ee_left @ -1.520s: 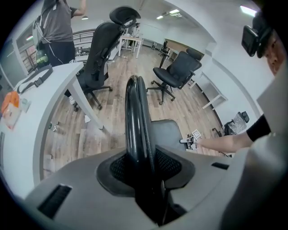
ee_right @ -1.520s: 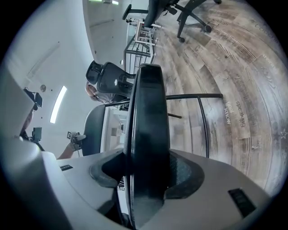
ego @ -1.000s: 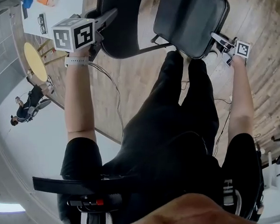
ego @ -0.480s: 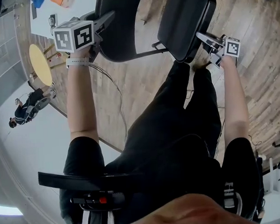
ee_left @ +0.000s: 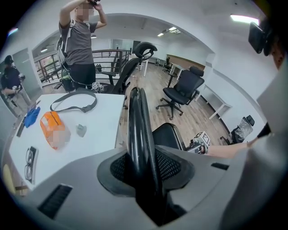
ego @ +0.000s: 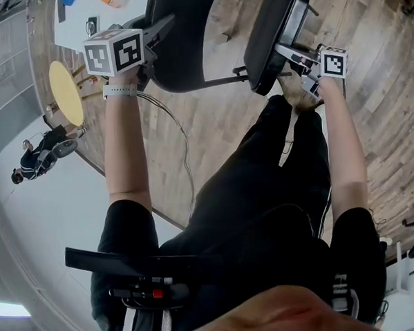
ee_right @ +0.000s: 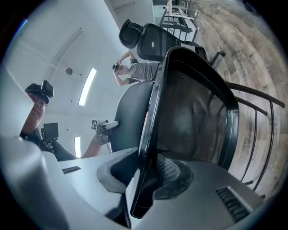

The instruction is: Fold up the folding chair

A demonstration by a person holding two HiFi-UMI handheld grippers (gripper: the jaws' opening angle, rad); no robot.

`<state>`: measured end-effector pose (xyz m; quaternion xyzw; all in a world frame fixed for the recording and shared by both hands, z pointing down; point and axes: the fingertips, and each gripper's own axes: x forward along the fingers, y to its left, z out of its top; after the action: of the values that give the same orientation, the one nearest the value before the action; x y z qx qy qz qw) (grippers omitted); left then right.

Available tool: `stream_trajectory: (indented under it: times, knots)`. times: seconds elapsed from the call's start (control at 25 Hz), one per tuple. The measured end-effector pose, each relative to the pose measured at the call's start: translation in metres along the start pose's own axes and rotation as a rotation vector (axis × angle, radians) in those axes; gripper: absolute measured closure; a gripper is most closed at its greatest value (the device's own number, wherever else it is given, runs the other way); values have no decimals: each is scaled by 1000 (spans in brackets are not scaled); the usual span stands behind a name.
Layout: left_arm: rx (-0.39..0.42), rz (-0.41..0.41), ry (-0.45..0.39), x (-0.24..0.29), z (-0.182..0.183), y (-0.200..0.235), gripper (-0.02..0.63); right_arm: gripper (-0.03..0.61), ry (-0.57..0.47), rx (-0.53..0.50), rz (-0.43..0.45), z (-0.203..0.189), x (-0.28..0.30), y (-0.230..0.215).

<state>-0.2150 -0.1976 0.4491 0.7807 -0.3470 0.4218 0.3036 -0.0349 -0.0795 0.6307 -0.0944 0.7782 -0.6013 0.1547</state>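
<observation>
We hold the chair (ego: 220, 78) at 12 o'clock. The left gripper (ee_left: 145, 167) clamps the backrest (ego: 176, 45) rim at 11 o'clock. The right gripper (ee_right: 144, 177) clamps the tilted seat (ego: 269, 37) edge at 1 o'clock. Risk: the thin seat edge may slip from the pads, and the seat would drop open.

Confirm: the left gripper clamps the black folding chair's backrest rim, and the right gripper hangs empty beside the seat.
The right gripper is not empty: the right gripper view shows its jaws, just closed further, clamped on the edge of the black padded seat. The left gripper clamps the black backrest rim.
</observation>
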Motion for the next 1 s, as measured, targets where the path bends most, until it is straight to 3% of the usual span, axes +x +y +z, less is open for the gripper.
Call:
stream_trajectory:
  times: [0.36,0.56,1.0]
  knots:
    - [-21,5,-21,-15,-1,47,503,479,1,44,-31,11,92,-2]
    - [-14,13,-22,-15,2,49,503,477,19,92,-27,14,113,-4]
    - [-6,39,-23,-24,3,72,506,469,48,76,-167,26,194,-25]
